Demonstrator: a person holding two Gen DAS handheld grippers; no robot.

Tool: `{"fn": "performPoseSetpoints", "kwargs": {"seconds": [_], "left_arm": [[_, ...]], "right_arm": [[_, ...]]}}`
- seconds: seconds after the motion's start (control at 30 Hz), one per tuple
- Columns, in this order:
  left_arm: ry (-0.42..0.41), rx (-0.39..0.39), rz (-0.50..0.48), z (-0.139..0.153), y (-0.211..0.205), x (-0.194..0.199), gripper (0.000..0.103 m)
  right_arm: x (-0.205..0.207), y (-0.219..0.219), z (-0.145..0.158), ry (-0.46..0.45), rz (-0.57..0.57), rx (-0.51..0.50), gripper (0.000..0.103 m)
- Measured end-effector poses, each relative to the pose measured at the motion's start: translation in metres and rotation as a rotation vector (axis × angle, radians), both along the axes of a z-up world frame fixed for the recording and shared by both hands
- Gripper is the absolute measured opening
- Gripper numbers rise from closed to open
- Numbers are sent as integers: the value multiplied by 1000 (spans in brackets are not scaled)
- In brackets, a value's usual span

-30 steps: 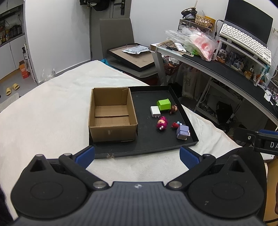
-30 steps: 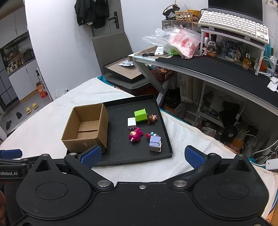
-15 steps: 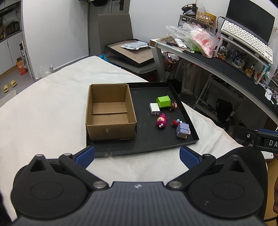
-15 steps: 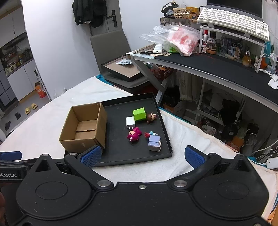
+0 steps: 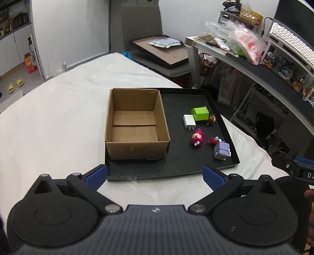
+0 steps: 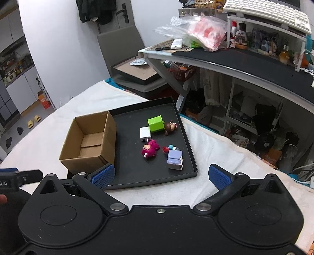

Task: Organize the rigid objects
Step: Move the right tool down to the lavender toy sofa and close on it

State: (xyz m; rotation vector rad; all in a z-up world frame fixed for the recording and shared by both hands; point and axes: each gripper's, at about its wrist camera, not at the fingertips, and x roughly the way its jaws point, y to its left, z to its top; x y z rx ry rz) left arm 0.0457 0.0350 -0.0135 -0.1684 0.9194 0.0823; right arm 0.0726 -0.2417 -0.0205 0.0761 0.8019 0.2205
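A black tray [image 5: 176, 172] [image 6: 188, 157] lies on the white cloth. An empty open cardboard box [image 5: 135, 125] [image 6: 90, 141] stands on its left half. On the right half lie a green cube [image 5: 200, 113] [image 6: 156, 123], a white charger [image 5: 189, 121] [image 6: 145, 133], a brown figure [image 5: 212, 119] [image 6: 171, 127], a pink bear figure [image 5: 197, 137] [image 6: 150, 149], a small red and blue toy [image 5: 214, 140] [image 6: 169, 148] and a lilac toy [image 5: 221, 150] [image 6: 175, 159]. My left gripper [image 5: 155, 173] and right gripper [image 6: 161, 174] are open and empty, hovering before the tray's near edge.
A curved desk [image 6: 245, 64] with a keyboard [image 6: 268, 11], plastic bags [image 6: 196, 31] and clutter runs along the right. A grey chair [image 5: 143, 29] holding a framed tray [image 5: 161, 51] stands behind the table. The white cloth [image 5: 55, 117] stretches left.
Both grippers have moved forward toward the tray, so the box and toys look larger. Both stay open. The objects have not moved.
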Motion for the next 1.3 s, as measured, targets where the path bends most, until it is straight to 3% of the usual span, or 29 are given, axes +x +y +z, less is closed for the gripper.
{"fn": "performPoseSetpoints", "kwargs": {"seconds": [0.63, 0.8, 1.03, 1.3], "left_arm": [[63, 27, 18, -24, 42, 80, 101], [89, 28, 32, -36, 60, 96, 100], [142, 12, 82, -57, 90, 120, 87], [203, 1, 109, -81, 113, 143, 72]], "right_arm": [[77, 9, -33, 70, -68, 8, 103], [96, 11, -44, 88, -96, 18, 96], [118, 18, -65, 135, -106, 11, 85], [144, 32, -91, 198, -100, -24, 81]]}}
